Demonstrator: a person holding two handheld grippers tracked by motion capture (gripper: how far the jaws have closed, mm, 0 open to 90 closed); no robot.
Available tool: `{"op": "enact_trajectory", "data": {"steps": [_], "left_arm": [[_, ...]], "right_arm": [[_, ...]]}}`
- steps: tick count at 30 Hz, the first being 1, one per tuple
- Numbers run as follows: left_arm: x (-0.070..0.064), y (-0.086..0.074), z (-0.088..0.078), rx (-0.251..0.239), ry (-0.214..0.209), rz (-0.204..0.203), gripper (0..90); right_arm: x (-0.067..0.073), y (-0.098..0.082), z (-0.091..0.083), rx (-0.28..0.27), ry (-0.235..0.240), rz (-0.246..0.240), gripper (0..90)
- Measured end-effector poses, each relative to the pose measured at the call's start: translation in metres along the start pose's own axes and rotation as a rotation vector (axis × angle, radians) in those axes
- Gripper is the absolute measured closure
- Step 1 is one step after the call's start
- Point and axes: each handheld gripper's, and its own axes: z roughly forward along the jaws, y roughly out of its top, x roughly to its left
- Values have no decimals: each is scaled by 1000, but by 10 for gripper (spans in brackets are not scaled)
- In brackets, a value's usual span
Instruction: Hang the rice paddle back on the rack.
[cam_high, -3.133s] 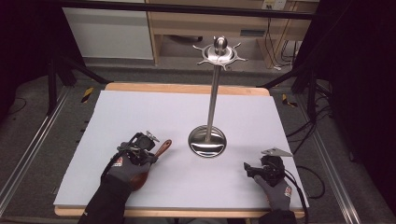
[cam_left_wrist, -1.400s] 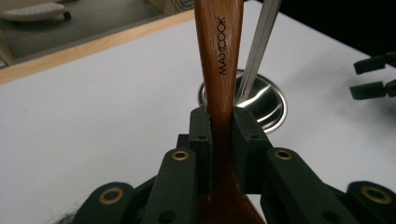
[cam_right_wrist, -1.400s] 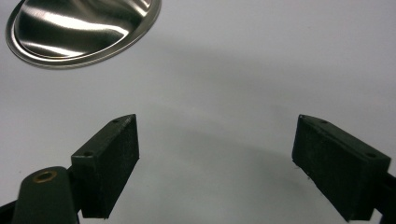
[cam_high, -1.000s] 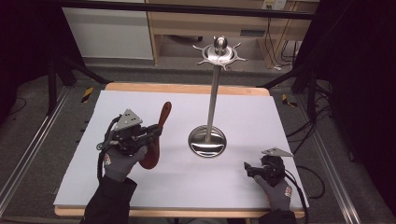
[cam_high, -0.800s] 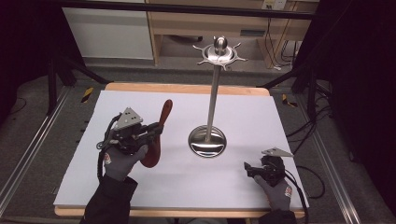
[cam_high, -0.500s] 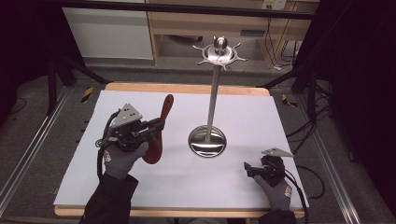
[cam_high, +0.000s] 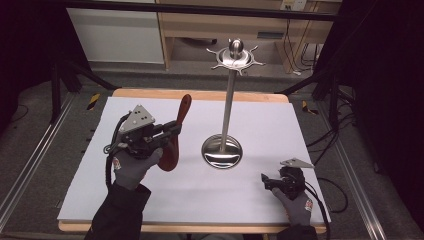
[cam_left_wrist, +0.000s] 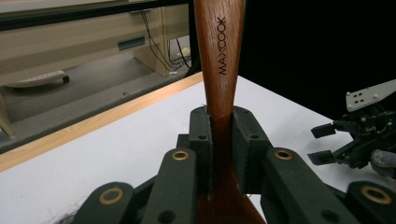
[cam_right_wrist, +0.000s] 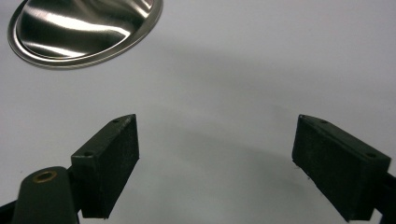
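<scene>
**A:** Wooden spoon (cam_high: 175, 135), reddish-brown, turned handle with a maker's stamp burned in – where does it stand?

**B:** Nearest first. Right gripper (cam_high: 266, 181) rests low on the white table sheet (cam_high: 310, 130) at the near right corner, jaws spread wide, nothing between them. In the right gripper view its two black pads (cam_right_wrist: 112, 156) hang over bare sheet, with the rim of the polished steel base (cam_right_wrist: 84, 32) at upper left.

**A:** And the left?

**B:** Left gripper (cam_high: 172, 131), gloved hand behind it, is clamped on the spoon. The left gripper view shows the pads (cam_left_wrist: 201, 140) pressed to both sides of the neck, where the handle narrows above the bowl. Handle points up and away, bowl end hangs below. Spoon looks lifted clear of the sheet, tilted, not lying flat.

**A:** Farther out?

**B:** Tall stainless utensil stand (cam_high: 230, 105), round dished base, thin pole, star-shaped ring of hooks with a ball knob at the top (cam_high: 235, 54). It stands near the middle of the table, just right of the spoon. All hooks look bare.

**A:** Progress, then?

**B:** My reading: pick-up done, grip looks firm. Hanging not done. Left to do: raise the spoon to the hook ring, catch the handle end on a hook, let go. Can't tell whether the handle tip has a hole; it is cut off in the left gripper view and too small from above.
</scene>
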Motion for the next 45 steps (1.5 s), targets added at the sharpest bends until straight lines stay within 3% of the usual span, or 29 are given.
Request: {"op": "enact_trajectory", "data": {"steps": [10, 18, 21, 26, 34, 45], "left_arm": [[-1, 13, 2, -31, -7, 21, 785], [-3, 25, 4, -43, -17, 9, 786], [-4, 29, 5, -44, -24, -14, 786], [-6, 37, 6, -41, -22, 9, 785], [-5, 45, 11, -56, -34, -14, 785], [-6, 55, 14, -73, -34, 1, 785]], "right_arm": [[0, 0, 0, -8, 4, -2, 146], [1, -1, -1, -10, 3, 9, 146], [0, -1, 0, -12, 1, 1, 144], [0, -1, 0, -10, 3, 1, 144], [-1, -1, 1, -9, 1, -1, 144], [-1, -1, 1, -10, 2, -2, 144]]}}
